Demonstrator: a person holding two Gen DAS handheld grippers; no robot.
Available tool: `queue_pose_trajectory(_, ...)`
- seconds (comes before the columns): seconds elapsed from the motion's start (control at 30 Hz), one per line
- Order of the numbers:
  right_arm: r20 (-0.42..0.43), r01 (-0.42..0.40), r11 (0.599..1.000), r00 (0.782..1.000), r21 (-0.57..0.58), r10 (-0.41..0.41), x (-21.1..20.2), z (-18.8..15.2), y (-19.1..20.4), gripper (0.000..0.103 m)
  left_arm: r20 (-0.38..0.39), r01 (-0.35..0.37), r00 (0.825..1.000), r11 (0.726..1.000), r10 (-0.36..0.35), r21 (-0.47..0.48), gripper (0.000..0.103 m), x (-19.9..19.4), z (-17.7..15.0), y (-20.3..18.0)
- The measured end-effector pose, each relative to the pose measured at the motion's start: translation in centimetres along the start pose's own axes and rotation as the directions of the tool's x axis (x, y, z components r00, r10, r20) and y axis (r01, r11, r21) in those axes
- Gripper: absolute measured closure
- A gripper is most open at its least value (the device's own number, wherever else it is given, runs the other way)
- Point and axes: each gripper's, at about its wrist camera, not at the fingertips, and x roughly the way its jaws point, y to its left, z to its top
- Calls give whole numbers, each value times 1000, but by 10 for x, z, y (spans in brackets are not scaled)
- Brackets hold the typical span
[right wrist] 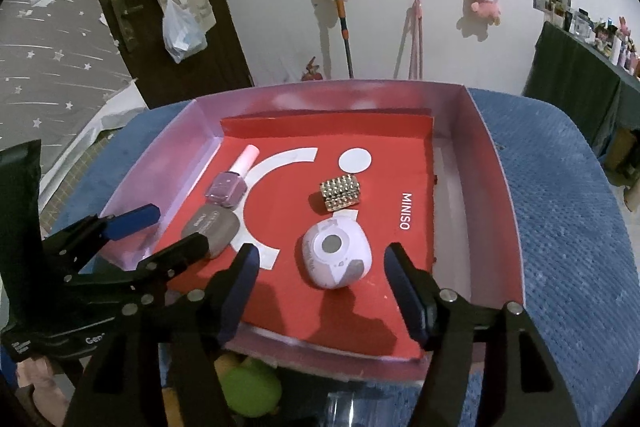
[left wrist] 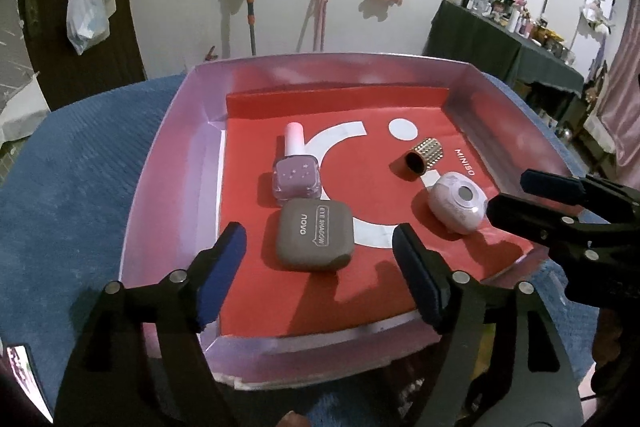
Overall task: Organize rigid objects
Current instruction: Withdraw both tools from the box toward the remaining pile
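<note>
A shallow pink-walled box with a red liner holds several objects. A grey eye-shadow case lies next to a purple nail-polish bottle. A gold studded cap lies beside a pale pink round case. My left gripper is open, just in front of the grey case. My right gripper is open, just in front of the round case. Neither holds anything.
The box rests on a blue textured cloth. A green plush toy lies below the box's near edge. A dark table crowded with bottles stands at the right. A door and a mop are behind.
</note>
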Motion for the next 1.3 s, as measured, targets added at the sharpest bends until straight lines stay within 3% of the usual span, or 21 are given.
queue_pose_trajectory(0.37,80,-22,1000,997,-12,23,-27,-11,6,15,33,6,999,1000,-5,-30,6,-19,-9,8)
queue_pose_trajectory(0.67,126,-48,999,991,-24,51,-44,-20,14,1,59,20,998,999,-17,-49,0,-30,-18,12)
queue_pose_trajectory(1.3,198,-91,996,976,-2,90,-66,-48,18,0,86,20,996,999,-16,-44,0,-52,-39,1)
